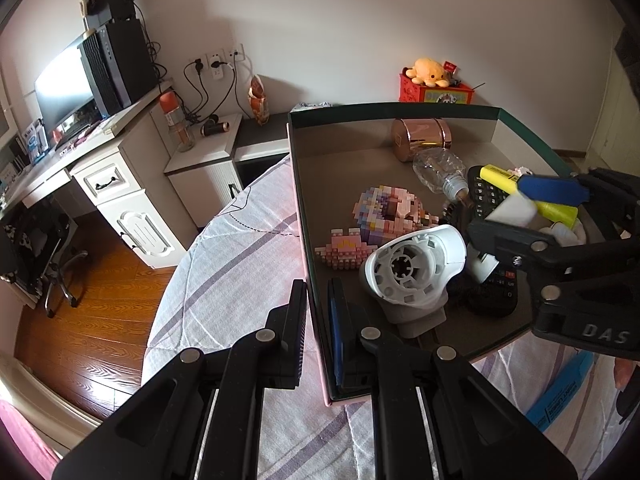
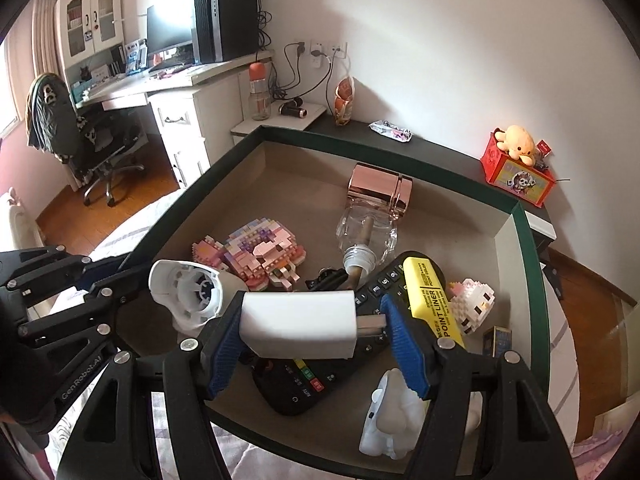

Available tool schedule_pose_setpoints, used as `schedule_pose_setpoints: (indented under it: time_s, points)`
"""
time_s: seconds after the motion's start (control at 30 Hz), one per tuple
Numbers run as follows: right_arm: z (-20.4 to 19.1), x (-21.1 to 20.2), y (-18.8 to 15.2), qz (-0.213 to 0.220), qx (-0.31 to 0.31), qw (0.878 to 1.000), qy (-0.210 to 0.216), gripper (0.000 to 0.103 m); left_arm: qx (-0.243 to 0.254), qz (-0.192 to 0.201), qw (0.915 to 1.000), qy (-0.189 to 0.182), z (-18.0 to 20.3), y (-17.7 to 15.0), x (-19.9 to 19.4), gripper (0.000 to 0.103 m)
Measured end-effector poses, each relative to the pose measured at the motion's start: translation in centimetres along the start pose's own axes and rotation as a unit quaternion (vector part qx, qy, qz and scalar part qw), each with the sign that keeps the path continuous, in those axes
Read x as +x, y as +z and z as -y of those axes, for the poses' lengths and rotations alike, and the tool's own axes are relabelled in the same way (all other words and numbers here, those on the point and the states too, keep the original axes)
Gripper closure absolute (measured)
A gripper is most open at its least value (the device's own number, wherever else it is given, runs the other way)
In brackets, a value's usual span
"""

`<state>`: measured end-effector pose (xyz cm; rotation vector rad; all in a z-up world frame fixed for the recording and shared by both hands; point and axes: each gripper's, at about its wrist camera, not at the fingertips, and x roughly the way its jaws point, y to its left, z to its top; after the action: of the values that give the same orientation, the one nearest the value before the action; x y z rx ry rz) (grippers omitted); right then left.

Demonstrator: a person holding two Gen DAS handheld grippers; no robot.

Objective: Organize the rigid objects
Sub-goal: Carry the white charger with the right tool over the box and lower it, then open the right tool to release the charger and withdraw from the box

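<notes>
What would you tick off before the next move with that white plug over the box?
1. White charger pinched in the right hand-held gripper: ok.
2. Left hand-held gripper clamped on the box wall: ok.
3. Charger inside the box's outline: ok.
4. Bare floor under the charger: not ok, the calculator lies there.
5. Gap between charger and calculator: cannot tell.

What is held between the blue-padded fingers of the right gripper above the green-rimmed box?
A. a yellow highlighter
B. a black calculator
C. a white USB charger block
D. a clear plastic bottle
C: the right gripper holds the white USB charger block between its blue pads, its metal plug toward one pad.
</notes>
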<state>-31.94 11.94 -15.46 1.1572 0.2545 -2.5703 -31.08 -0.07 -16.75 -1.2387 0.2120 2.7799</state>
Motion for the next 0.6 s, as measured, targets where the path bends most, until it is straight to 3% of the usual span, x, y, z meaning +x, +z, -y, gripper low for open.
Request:
schedule_pose_setpoints:
  time_s: [0.13,0.37,0.6]
  points:
    - [0.1,-1.2,0.2,0.022,0.004,1.000,0.000,0.025,0.000,-0.002,1.0000,0.003,0.1,0.0,-0.1,0.093]
    - [1.7,-5.0,-0.3,0.054,0.017,0.998,-0.008,0.025,0.006,0.002,0.9999,0.015,0.2,-0.3,-1.2,0.093]
    - [4.9,-9.4,-3.5,0.070,0.048,0.996,-0.027,0.024,0.001,0.017,0.9993,0.033,0.5,-1.6,-4.0,0.088]
